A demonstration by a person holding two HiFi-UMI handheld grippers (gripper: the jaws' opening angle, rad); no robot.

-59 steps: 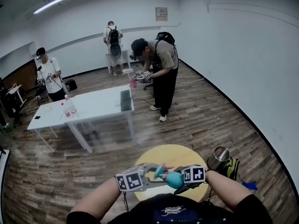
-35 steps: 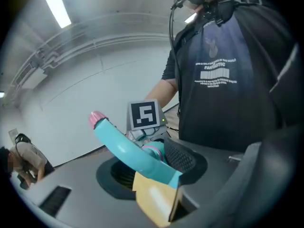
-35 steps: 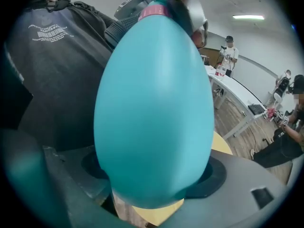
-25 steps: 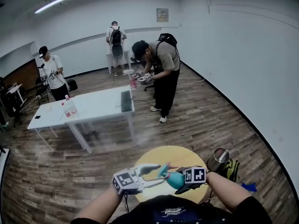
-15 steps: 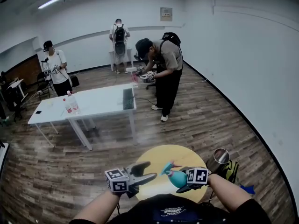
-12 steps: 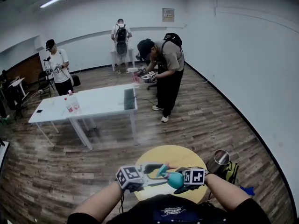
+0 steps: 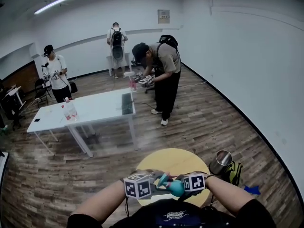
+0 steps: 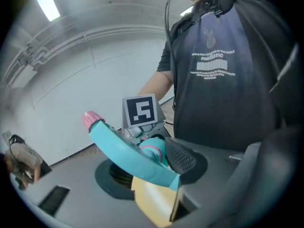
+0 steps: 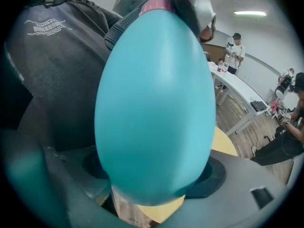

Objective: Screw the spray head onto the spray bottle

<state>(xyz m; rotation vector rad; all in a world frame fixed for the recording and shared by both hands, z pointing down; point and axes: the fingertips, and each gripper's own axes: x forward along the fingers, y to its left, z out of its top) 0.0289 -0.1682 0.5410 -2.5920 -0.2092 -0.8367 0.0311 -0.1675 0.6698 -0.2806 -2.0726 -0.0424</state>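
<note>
The teal egg-shaped spray bottle (image 7: 176, 188) (image 9: 156, 108) is held above the yellow round table (image 7: 175, 158), with my right gripper (image 7: 183, 190) (image 9: 154, 175) shut on its belly. It fills the right gripper view. The teal spray head (image 7: 164, 178) (image 8: 128, 151), with its pink nozzle tip (image 8: 89, 118) and pink collar (image 8: 153, 149), sits on the bottle's neck. My left gripper (image 7: 158, 184) (image 8: 147, 167) has just been closing with the spray head between its pads. A ribbed pad (image 8: 180, 158) presses on the head's side.
A steel cup (image 7: 222, 161) stands on the floor right of the yellow table. Farther off is a white table (image 7: 95, 109) with bottles on it, and a person (image 7: 161, 70) bends beside it. Two more people stand by the back wall.
My left gripper drew away to the left with its jaws wide, then came back, rolled over, and closed around the spray head. The right gripper and the bottle stayed nearly still.
</note>
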